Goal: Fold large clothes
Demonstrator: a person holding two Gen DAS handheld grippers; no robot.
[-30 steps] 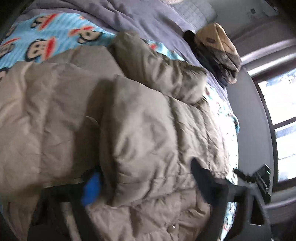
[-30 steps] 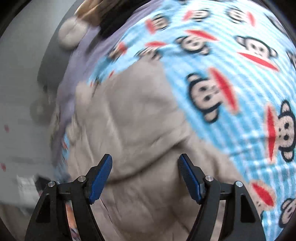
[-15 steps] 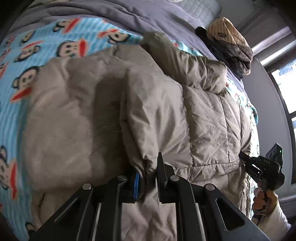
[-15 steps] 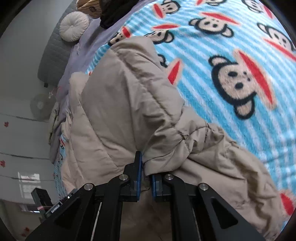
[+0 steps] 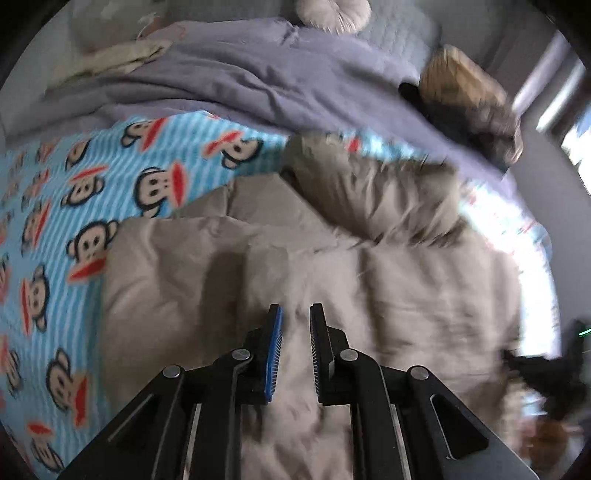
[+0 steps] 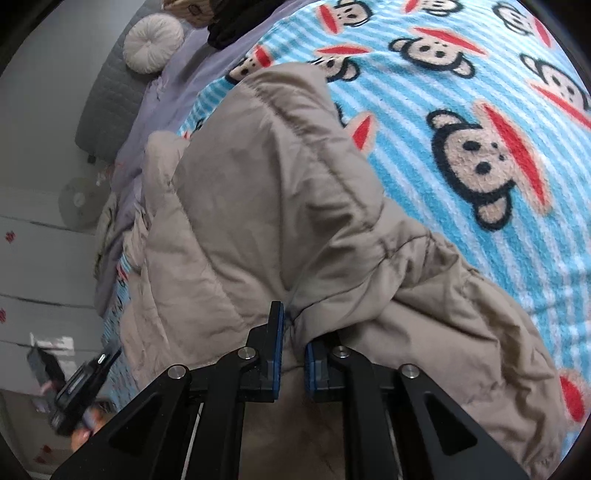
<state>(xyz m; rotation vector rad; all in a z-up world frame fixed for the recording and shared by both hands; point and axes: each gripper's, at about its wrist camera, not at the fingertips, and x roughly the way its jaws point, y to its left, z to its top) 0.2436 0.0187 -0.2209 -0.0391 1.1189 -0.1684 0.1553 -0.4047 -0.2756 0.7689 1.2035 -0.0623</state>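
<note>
In the left wrist view, a blue striped monkey-print blanket (image 5: 55, 258) is covering the left side of the bed. Right of it, the beige padded jacket (image 5: 221, 258) is lying spread over the blanket, filling the middle and near part of the scene, with one bulky fold bunching up at its far edge. The left gripper (image 5: 295, 332) is pointing steeply down over the jacket's near middle. Its jaws have just been closing and are now standing clenched with only a narrow gap, and a strip of jacket fabric is showing between the blue pads. The picture is blurring here, so how firmly the fabric is being pinched is hard to judge. Beyond the jacket, a purple duvet (image 5: 240, 81) is lying rumpled across the far side of the bed. A round pale cushion (image 5: 332, 14) is sitting at the far edge, and a tan and dark heap of clothes (image 5: 465, 92) is resting to the far right.

In the right wrist view, a grey quilted headboard (image 6: 107, 96) is standing at the far left. The jacket is rising through the middle, with the blanket running off to the right. The right gripper (image 6: 293, 332) is grasping a thick fold of the jacket at its near edge. Its jaws have just been closing on that fold and have slackened a touch, with the fabric draping over the right finger.
</note>
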